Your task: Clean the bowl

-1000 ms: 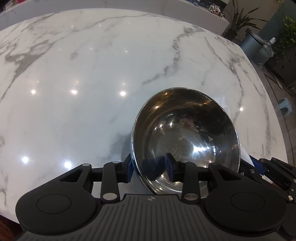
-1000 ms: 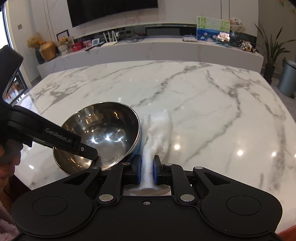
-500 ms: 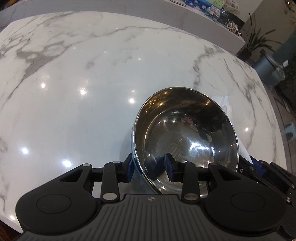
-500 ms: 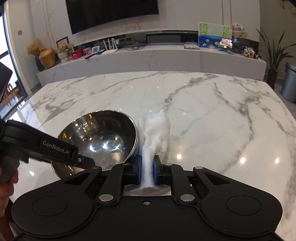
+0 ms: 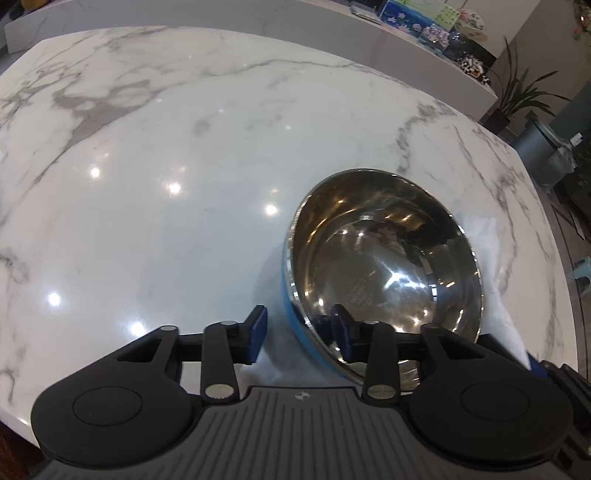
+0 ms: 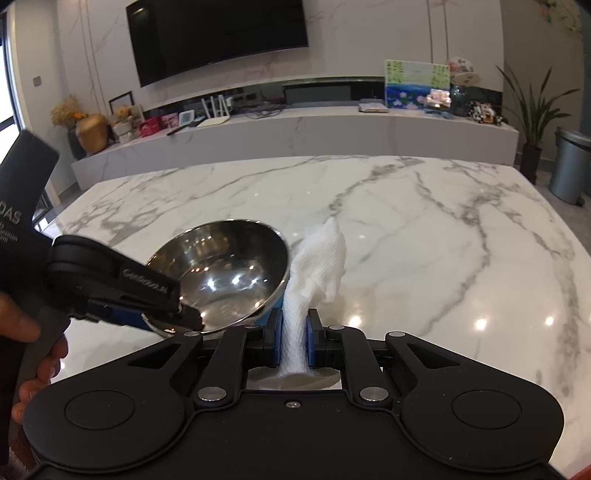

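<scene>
The left gripper (image 5: 298, 332) stands with its jaws apart astride the near rim of the steel bowl (image 5: 384, 273). One blue pad sits inside the bowl against the wall, while the other is outside and shows a gap to the bowl's blue outer skin. From the right wrist camera the bowl looks tilted, its mouth turned toward the left gripper and its far rim raised. Whether its base touches the marble cannot be told.

The right gripper (image 6: 293, 339) is closed tight on a crumpled white paper towel (image 6: 317, 266), which rises from between the pads. The towel leans just beside the bowl's right rim and may be touching it.

Bowl and towel sit close to the near edge of the marble table (image 6: 443, 221), toward its left half as the right camera sees it. Beyond them the veined white top runs wide to the far edge and off to the right edge, where ceiling lights glint on the polish. In the left camera's view an equally broad sweep of marble lies to the left of the bowl, out to the rounded left edge.

Past the far edge stand a long low marble counter (image 6: 295, 133), a wall television (image 6: 218, 33) and a grey bin (image 6: 570, 170) off the table's far right corner.
</scene>
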